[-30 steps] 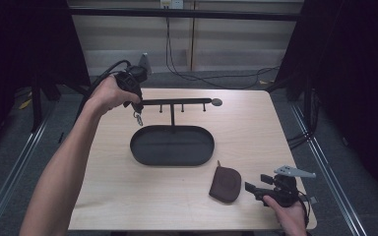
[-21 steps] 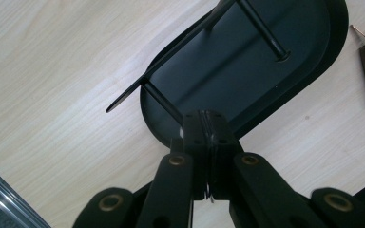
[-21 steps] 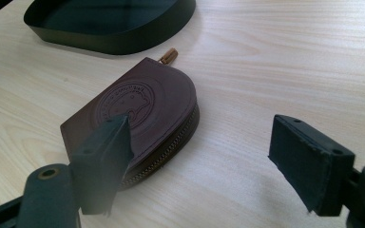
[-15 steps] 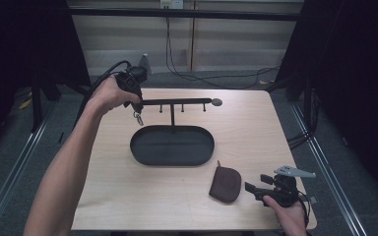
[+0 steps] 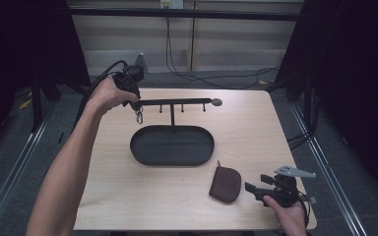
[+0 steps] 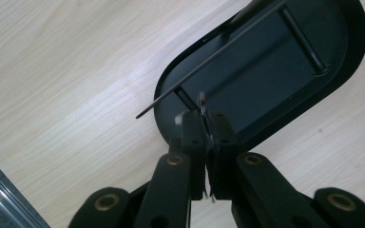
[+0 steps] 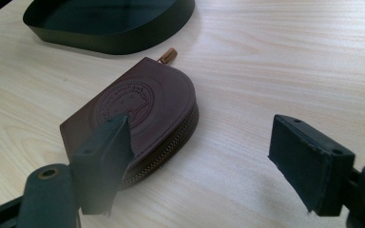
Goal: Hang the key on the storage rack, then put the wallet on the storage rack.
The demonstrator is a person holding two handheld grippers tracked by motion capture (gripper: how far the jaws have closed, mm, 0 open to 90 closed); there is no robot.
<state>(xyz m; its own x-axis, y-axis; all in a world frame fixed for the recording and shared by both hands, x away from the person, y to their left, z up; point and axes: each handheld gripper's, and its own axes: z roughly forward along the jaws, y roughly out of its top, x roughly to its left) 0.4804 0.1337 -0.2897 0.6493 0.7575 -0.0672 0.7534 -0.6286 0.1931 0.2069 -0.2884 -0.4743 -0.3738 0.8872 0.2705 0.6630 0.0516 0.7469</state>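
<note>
Left gripper, high view: left gripper at the far-left end of the black metal hanger stand with oval tray, a small metal key ring dangling below.
Left gripper view: jaws clamped on the key ring.
Right gripper view: right gripper spread wide, near the brown leather zip coin pouch on the light wooden tabletop.

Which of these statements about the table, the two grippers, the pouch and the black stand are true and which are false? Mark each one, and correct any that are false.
1. The right gripper has its jaws wide apart. True.
2. The brown pouch lies inside the oval tray. False: it lies on the wooden table, outside the tray, near the right gripper.
3. The left gripper is shut on a thin metal ring. True.
4. The pouch's zip is fully undone and its contents are spilled. False: the pouch is closed and nothing lies spilled around it.
5. The left gripper is at the left end of the stand's horizontal bar. True.
</note>
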